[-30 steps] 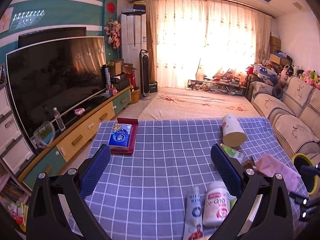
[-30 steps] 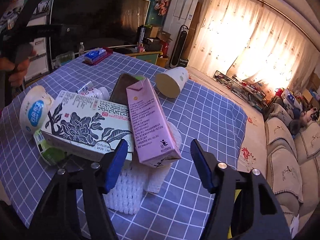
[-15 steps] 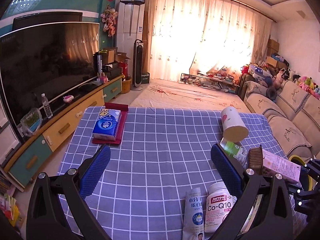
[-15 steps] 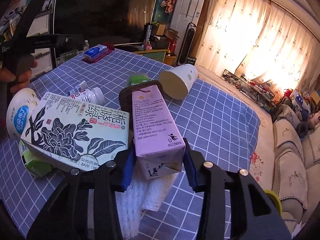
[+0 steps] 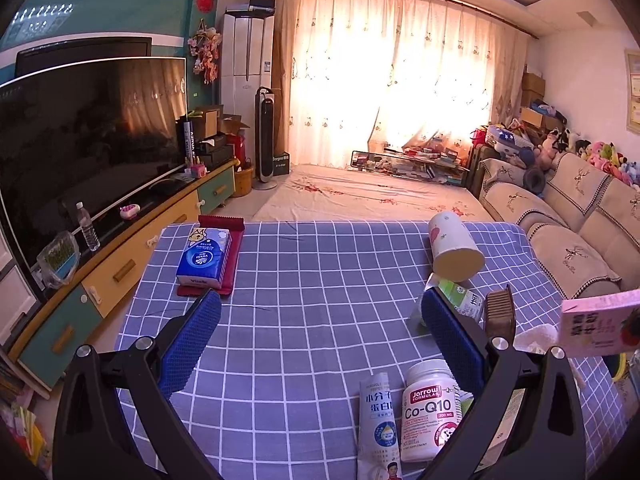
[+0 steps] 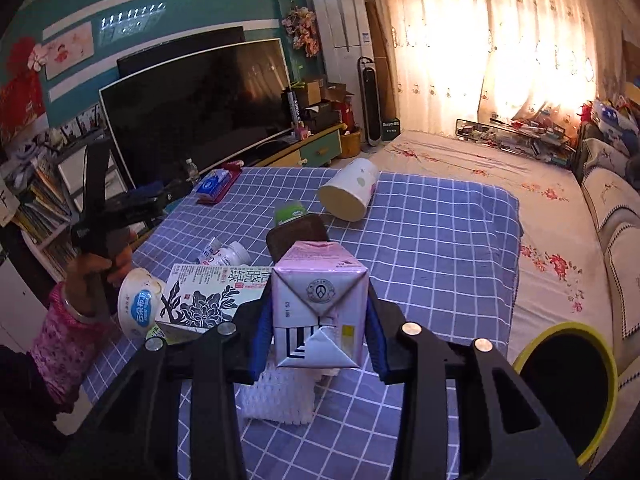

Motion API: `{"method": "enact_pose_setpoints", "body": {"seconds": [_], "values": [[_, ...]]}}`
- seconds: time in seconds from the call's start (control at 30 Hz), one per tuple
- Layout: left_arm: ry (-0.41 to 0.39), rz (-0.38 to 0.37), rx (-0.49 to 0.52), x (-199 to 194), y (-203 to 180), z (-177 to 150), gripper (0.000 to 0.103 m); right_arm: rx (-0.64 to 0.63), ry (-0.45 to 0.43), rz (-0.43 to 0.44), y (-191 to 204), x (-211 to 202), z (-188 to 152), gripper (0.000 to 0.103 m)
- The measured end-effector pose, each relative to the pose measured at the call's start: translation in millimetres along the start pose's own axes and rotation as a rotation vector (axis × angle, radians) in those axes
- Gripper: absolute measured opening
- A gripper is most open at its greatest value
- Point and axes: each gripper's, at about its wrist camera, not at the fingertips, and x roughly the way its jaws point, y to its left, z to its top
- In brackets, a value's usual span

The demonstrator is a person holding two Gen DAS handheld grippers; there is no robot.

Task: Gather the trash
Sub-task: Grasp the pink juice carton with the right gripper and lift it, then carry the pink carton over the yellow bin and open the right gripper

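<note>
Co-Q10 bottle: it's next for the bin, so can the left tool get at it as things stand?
Probably yes. The left tool is open and empty, and the Co-Q10 bottle lies uncovered just below its right finger, beside a tube.

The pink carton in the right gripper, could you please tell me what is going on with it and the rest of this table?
A person is clearing trash off a blue checked tablecloth with two handheld grippers. The right gripper has the pink rectangular drink carton between its blue pads, its jaws closing on it, lifted off the table, with a yellow-rimmed bin close by at lower right. The left gripper is open and holds nothing, above bare cloth. A white supplement bottle, a tipped white paper cup and a flower-printed box remain.
</note>
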Motion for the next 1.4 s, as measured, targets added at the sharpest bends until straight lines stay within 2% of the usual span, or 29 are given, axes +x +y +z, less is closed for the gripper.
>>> {"method": "enact_pose_setpoints", "body": {"seconds": [0.07,0.17,0.27,0.37,0.47,0.6,0.8,0.9,1.0,1.07,1.17,1.4], "values": [[-0.003,-0.001,-0.001,-2,1,-1,0.099,0.048,-0.029,-0.057,-16,-17,1,0.038],[-0.005,-0.008,-0.004,-4,2,-1,0.099,0.156,-0.055,-0.188,-55,-39,-1,0.038],[-0.004,-0.013,-0.001,-5,1,-1,0.099,0.271,-0.055,-0.364,-102,-57,-12,0.038],[-0.006,-0.014,0.012,-6,-2,-1,0.099,0.367,0.020,-0.509,-148,-55,-29,0.038],[-0.008,-0.014,0.024,-7,-5,-1,0.099,0.433,0.169,-0.584,-191,-32,-51,0.038],[-0.007,-0.015,0.024,-7,-4,-2,0.099,0.477,0.376,-0.597,-227,12,-85,0.038],[-0.004,-0.021,0.024,-7,-6,-2,0.099,0.492,0.527,-0.611,-249,51,-121,0.038],[-0.004,-0.027,0.030,-9,-7,-3,0.099,0.513,0.576,-0.608,-259,65,-134,0.039],[-0.001,-0.033,0.036,-9,-9,-3,0.099,0.534,0.590,-0.602,-260,71,-139,0.041],[0.001,-0.036,0.041,-9,-11,-3,0.099,0.547,0.576,-0.603,-261,71,-141,0.046],[0.003,-0.043,0.048,-9,-12,-3,0.099,0.553,0.559,-0.607,-260,68,-142,0.046],[0.000,-0.053,0.047,-21,-18,-3,0.099,0.543,0.477,-0.599,-242,51,-131,0.050]]}}
